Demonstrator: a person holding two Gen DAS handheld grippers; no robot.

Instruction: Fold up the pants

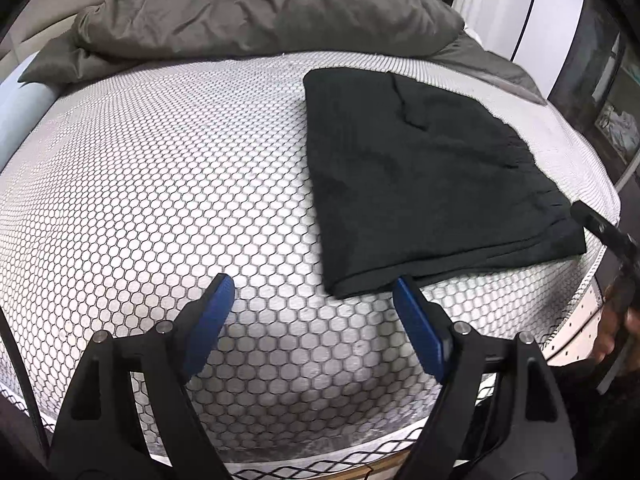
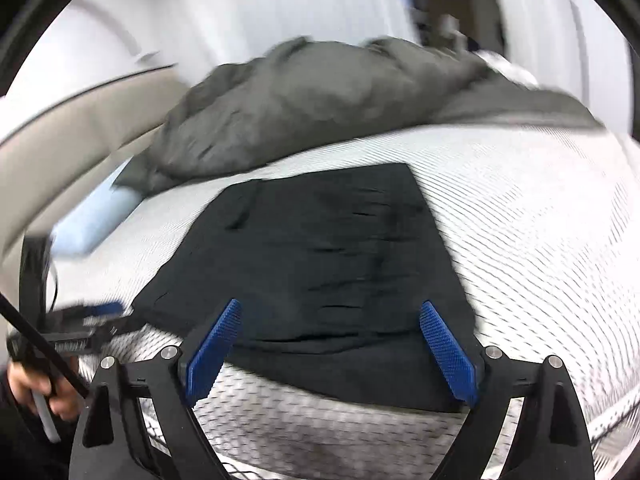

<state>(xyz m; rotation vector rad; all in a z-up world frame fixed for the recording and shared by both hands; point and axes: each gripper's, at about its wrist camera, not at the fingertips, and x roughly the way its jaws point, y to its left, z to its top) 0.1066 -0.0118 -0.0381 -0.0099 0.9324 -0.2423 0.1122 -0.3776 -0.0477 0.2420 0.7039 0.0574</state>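
White mattress cover (image 1: 160, 184) with a dark honeycomb pattern fills most of both views, and it belongs to a bed with a crumpled grey duvet (image 1: 260, 12) pushed to its far side. On the mattress lie the black pants (image 1: 420, 184), folded into a flat, nearly rectangular packet; in the left wrist view they are in the right half of the bed, close to its near edge, with the gathered waistband along their right side. The left gripper (image 1: 312, 284) hovers over the bare mattress, its jaws apart, with nothing between them; its right blue pad is just beside the near corner of the pants, but whether it touches the cloth I cannot tell. The right gripper (image 2: 330, 312) is over the near edge of the pants, its jaws wide apart, and the cloth shows between the pads, which do not press on it. The right wrist view is blurred. A light blue pillow (image 2: 96, 216) lies at the left side of the bed, near the duvet.
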